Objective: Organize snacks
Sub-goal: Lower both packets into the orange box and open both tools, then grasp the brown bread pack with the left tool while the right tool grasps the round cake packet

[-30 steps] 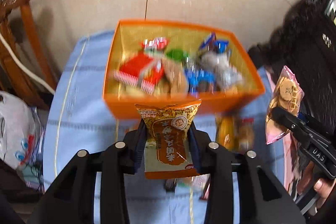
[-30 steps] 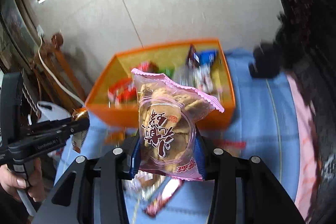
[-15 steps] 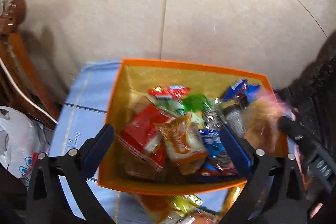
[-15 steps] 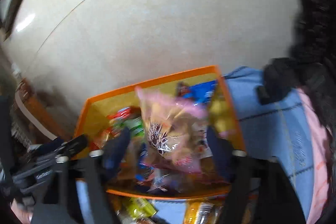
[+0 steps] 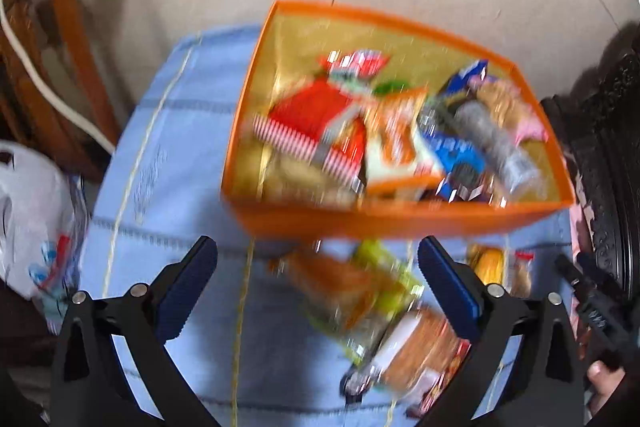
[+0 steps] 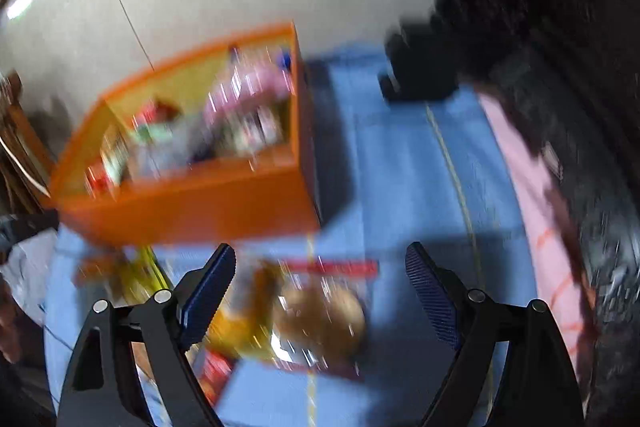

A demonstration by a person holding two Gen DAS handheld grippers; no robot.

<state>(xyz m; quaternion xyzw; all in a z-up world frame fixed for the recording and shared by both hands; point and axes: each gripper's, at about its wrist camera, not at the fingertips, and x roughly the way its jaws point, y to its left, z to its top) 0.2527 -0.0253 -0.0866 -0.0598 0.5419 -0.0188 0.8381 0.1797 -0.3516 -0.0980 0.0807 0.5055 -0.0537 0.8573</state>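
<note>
An orange box [image 5: 400,223] full of snack packets stands on a blue cloth [image 5: 168,155]; it also shows in the right wrist view [image 6: 192,203]. The orange-and-white packet [image 5: 396,143] and the pink biscuit bag [image 5: 508,107] lie inside it. My left gripper [image 5: 318,291] is open and empty, hovering over loose packets [image 5: 368,307] in front of the box. My right gripper [image 6: 318,291] is open and empty over a round brown snack packet [image 6: 320,315]. Both views are motion-blurred.
A wooden chair [image 5: 44,39] and a white plastic bag [image 5: 32,219] are at the left. A dark carved piece of furniture [image 5: 608,147] and pink cloth [image 6: 532,211] are at the right. A black object [image 6: 420,75] sits behind the cloth.
Both grippers carried their packets over the box, opened and dropped them in. Both have since pulled back toward the loose packets in front of the box.
</note>
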